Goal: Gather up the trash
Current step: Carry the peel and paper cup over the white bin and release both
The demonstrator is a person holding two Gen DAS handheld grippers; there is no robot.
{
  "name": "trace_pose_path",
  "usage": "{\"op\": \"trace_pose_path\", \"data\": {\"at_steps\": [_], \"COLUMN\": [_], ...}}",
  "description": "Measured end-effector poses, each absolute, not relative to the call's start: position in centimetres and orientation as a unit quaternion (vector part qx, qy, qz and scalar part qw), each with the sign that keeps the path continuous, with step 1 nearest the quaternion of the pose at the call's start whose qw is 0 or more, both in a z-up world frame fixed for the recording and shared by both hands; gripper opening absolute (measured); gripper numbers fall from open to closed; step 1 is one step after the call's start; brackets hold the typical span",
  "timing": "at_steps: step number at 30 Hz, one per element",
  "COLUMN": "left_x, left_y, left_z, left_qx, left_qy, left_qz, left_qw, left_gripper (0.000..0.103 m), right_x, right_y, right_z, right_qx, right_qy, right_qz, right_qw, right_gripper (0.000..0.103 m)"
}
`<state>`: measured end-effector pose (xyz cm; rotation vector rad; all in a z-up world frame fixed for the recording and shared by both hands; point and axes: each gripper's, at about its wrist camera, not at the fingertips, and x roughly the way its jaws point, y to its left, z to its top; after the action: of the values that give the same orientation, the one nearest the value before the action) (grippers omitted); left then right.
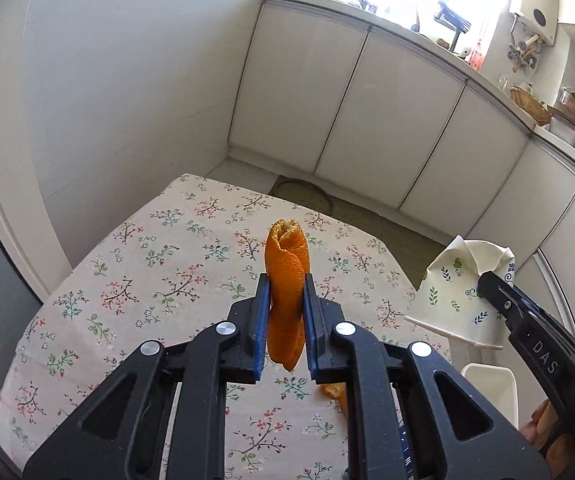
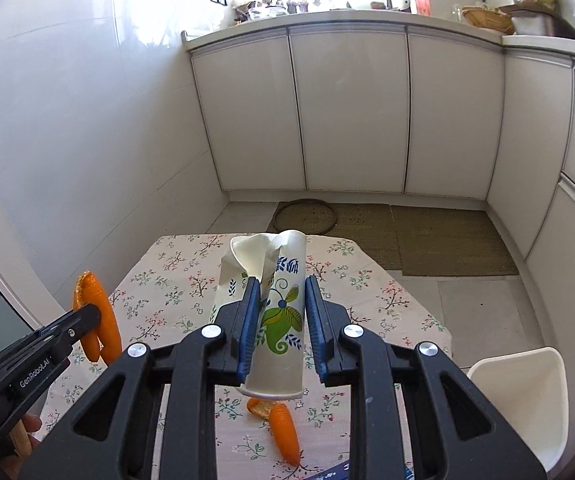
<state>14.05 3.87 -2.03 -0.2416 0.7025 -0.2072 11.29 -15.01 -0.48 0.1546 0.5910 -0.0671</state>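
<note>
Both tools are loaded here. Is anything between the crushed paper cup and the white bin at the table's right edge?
Nothing visible. The right tool holds the crushed paper cup above the table, with the white bin open to its lower right. One orange peel piece lies on the cloth below, off that line.

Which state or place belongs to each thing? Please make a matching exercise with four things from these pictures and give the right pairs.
Things:
1. orange peel
2. crushed paper cup
3. second peel piece
4. white bin

States:
A. lying on the floral tablecloth
B. clamped in the left gripper
C. standing beside the table, at its right edge
D. clamped in the right gripper

Pairs: 1-B, 2-D, 3-A, 4-C
</note>
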Motion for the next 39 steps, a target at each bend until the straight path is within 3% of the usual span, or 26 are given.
{"op": "trace_pose_path", "data": {"at_steps": [23, 39], "left_x": [12.2, 9.7], "left_y": [-6.0, -14.4], "left_z": [-1.4, -1.4], "left_qx": [-0.102, -0.078], "left_qy": [0.34, 0.347], "left_qz": [-0.199, -0.272], "left_qw": [0.914, 0.894], "left_gripper": [0.015, 0.015], "right_x": [5.1, 1.2], "right_y": [-25.0, -32.7], "right_z": [1.3, -0.2], "right_qx": [0.082, 0.099], "right_qy": [0.262, 0.283], "right_qz": [-0.156, -0.248], "right_qw": [0.949, 0.921], "right_gripper": [0.024, 0.024]}}
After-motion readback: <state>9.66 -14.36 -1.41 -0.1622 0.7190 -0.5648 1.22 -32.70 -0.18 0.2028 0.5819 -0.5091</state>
